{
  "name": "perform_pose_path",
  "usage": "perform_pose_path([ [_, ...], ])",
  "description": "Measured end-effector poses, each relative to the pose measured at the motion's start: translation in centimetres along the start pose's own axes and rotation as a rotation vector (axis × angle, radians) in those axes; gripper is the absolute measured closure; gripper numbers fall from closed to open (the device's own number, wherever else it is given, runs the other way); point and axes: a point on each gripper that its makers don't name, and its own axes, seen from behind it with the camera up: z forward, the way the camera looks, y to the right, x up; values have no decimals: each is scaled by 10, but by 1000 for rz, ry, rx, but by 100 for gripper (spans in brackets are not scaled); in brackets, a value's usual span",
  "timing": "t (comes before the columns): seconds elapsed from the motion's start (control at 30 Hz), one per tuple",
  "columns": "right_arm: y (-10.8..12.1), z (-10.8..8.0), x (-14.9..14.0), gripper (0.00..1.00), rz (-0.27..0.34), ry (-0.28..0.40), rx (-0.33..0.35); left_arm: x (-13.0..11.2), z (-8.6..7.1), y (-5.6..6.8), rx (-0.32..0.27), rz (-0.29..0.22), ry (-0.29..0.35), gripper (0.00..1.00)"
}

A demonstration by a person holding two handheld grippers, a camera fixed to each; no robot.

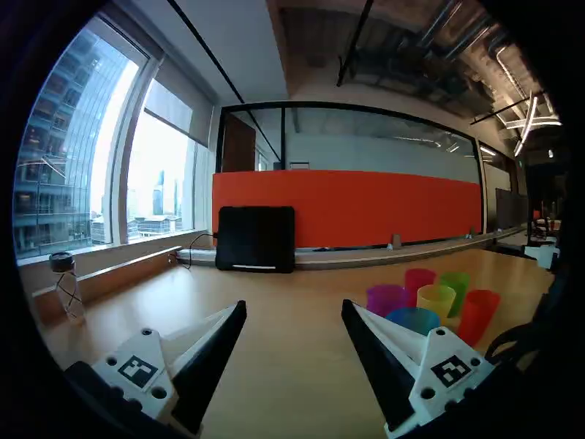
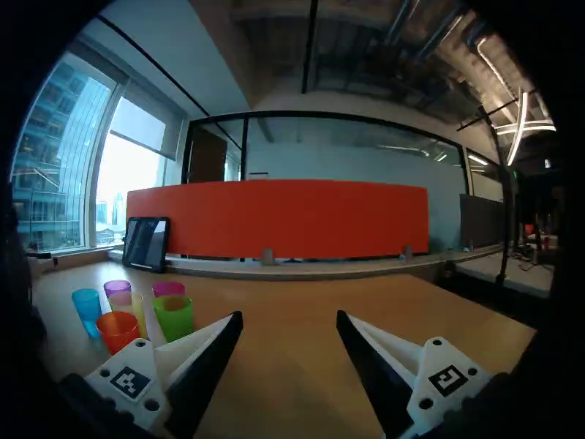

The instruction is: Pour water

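Note:
A clear water bottle (image 1: 67,291) with a dark cap stands upright at the far left of the wooden table (image 1: 292,307), near the window ledge. A cluster of several coloured plastic cups (image 1: 435,301) sits to the right of my left gripper (image 1: 293,316), which is open with nothing between its fingers. In the right gripper view the same cups (image 2: 135,311) stand at the left, just beyond the left finger. My right gripper (image 2: 289,325) is open and holds nothing, above bare table (image 2: 307,344).
A black tablet (image 1: 256,238) leans against the orange partition (image 1: 351,206) at the table's back edge, with a cable beside it. Large windows run along the left. The tablet (image 2: 146,244) also stands at the back left in the right gripper view. Another desk (image 2: 512,274) lies far right.

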Motion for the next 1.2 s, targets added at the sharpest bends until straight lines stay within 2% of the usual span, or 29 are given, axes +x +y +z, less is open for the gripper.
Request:
perform_pose_path([
  [0.17, -6, 2, -4, 1, -3, -9, 11, 11, 1, -3, 4, -11, 1, 3],
  [0.37, -10, 4, 13, 1, -8, -10, 33, 30, 5, -8, 6, 5, -6, 3],
  [0.7, -10, 8, 63, 1, -37, -19, 62, 68, 17, -15, -6, -23, -29, 3],
  [1.07, -4, 19, 118, 1, -5, -30, 81, 119, 31, -12, -42, 5, -47, 3],
  [1.2, -3, 23, 139, 1, -14, -24, 89, 142, 35, -14, -44, 14, -38, 3],
])
